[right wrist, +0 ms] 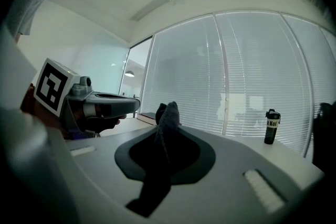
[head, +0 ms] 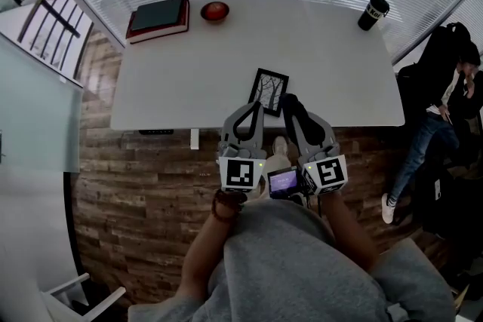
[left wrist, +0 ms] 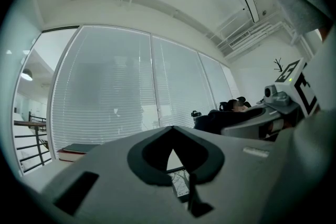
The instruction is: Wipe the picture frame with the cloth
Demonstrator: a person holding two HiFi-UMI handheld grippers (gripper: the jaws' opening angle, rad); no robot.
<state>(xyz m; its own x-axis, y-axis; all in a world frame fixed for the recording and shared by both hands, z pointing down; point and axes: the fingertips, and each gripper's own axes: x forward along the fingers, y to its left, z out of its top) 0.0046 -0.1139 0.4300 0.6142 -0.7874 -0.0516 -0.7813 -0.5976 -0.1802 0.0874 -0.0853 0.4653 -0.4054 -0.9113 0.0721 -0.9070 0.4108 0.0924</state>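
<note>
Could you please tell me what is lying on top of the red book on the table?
A dark green book lies flat on the red book, hiding nearly all of its cover; only its edges show.

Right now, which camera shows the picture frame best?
The head view: the picture frame lies on the table, nearly all visible. The left gripper view catches a sliver through its jaws; the right gripper view, none.

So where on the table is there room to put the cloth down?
Lots of bare table: the stretch between the red bowl and the black cup, the left side in front of the books, and the right side near the cup. It's crowded at the front middle, where the picture frame sits by the left hand-held gripper and the right hand-held gripper.
</note>
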